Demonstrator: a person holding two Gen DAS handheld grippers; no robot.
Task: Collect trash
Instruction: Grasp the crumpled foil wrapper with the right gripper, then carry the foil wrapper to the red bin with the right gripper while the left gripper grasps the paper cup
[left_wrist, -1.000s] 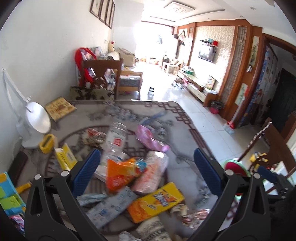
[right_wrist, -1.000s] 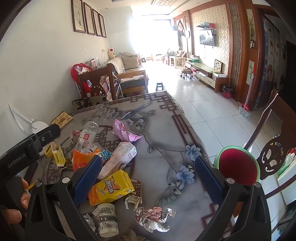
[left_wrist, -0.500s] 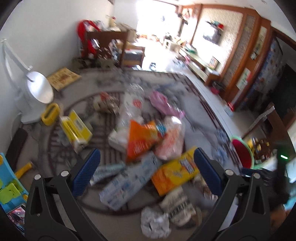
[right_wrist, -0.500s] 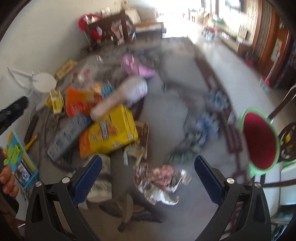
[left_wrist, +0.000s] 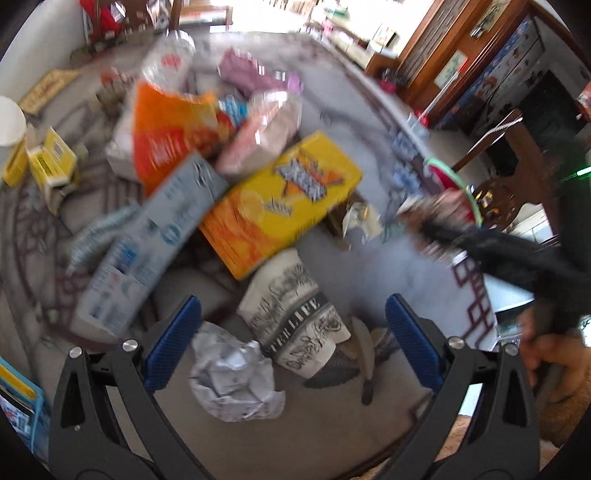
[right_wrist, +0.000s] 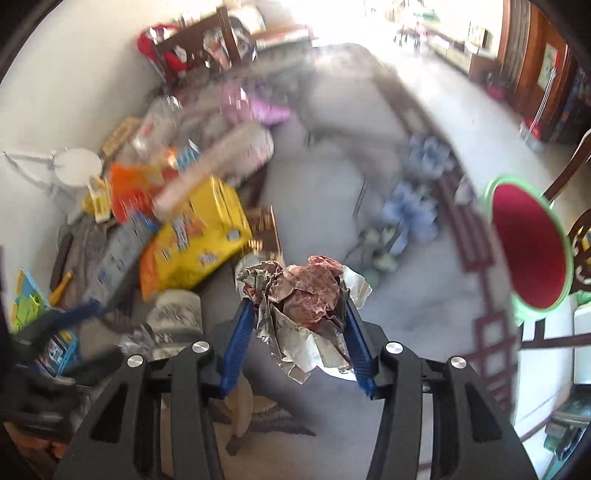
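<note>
My right gripper (right_wrist: 300, 317) is shut on a crumpled reddish paper wad (right_wrist: 306, 291), held above the grey patterned table (right_wrist: 332, 192). My left gripper (left_wrist: 293, 325) is open over a printed paper cup (left_wrist: 295, 314) lying on its side and a crumpled white paper ball (left_wrist: 232, 376). A yellow-orange snack box (left_wrist: 280, 199), a grey-blue carton (left_wrist: 155, 236), an orange bag (left_wrist: 166, 129) and a clear bottle (left_wrist: 170, 62) lie piled further back. The right gripper also shows in the left wrist view (left_wrist: 424, 218), blurred. A red bin with a green rim (right_wrist: 528, 247) stands off the table's right edge.
A white desk lamp (right_wrist: 74, 170) and small yellow boxes (left_wrist: 51, 162) sit at the table's left by the wall. A blue toy (right_wrist: 26, 306) lies at the near left. A pink wrapper (left_wrist: 255, 74) lies far back. Wooden chairs stand beyond the table and on the right.
My right gripper has closed on the reddish paper wad and lifted it off the table. My left gripper has moved forward and down over the paper cup and white paper ball.
</note>
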